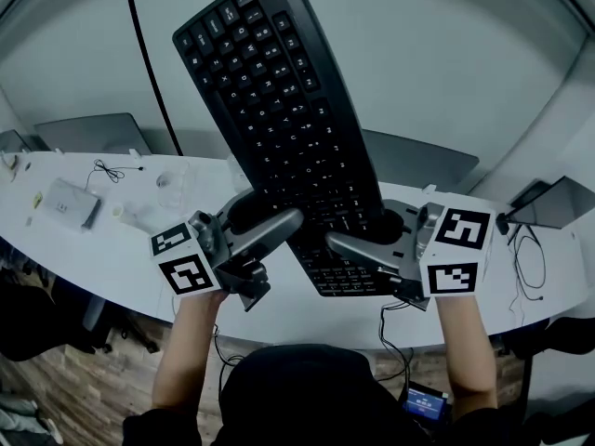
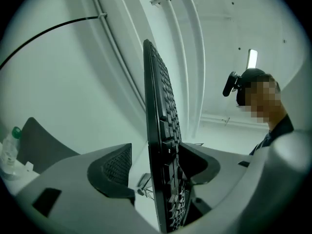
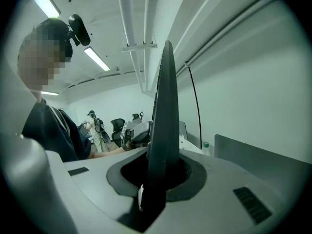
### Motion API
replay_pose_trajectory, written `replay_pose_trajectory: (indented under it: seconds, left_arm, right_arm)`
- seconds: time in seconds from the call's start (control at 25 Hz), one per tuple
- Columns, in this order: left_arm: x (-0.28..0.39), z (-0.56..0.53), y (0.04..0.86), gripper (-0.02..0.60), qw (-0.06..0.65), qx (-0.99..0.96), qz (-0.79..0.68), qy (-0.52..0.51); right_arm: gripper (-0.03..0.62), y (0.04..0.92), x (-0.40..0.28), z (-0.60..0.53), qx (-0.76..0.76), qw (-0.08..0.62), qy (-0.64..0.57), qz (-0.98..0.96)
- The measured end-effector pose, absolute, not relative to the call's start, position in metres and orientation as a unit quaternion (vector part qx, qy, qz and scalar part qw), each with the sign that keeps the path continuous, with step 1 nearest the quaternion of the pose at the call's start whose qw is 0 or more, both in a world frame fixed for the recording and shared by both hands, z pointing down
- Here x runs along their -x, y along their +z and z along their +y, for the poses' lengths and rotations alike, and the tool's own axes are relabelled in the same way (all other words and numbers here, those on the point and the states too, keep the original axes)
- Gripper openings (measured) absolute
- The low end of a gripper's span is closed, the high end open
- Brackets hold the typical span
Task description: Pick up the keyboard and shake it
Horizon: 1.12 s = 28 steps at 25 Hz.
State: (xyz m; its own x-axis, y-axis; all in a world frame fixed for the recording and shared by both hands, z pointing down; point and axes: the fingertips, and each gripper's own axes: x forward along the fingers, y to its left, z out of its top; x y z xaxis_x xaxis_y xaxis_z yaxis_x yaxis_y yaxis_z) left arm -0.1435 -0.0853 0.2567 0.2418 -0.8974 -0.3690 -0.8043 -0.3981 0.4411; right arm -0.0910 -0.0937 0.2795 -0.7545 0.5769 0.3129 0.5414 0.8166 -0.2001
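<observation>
Above a curved white surface (image 1: pixel 112 258), a black keyboard (image 1: pixel 279 110) is held aloft, running from centre toward 11 o'clock. At 5 o'clock the right gripper (image 1: pixel 361 232) has its fingers clamped on the keyboard's lower end; at 7 o'clock the left gripper (image 1: pixel 277 219) has its fingers apart around it, one clear of its back. A small grey box (image 1: pixel 70 203) lies at 9 o'clock.
</observation>
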Motion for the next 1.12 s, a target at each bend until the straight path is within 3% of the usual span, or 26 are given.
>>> replay_pose_trajectory:
  seconds: [0.84, 1.0, 1.12]
  left_arm:
    - [0.110, -0.103, 0.239, 0.297, 0.071, -0.829, -0.465, -0.302]
    - [0.107, -0.099, 0.237, 0.208, 0.060, -0.836, -0.461, -0.291]
    - [0.104, -0.096, 0.236, 0.175, 0.053, -0.840, -0.459, -0.286]
  right_arm:
    - [0.086, 0.278, 0.089, -0.082, 0.366, 0.163, 0.113, -0.909]
    - [0.086, 0.279, 0.090, -0.082, 0.369, 0.159, 0.122, -0.907]
    - [0.086, 0.279, 0.090, -0.080, 0.371, 0.154, 0.129, -0.906]
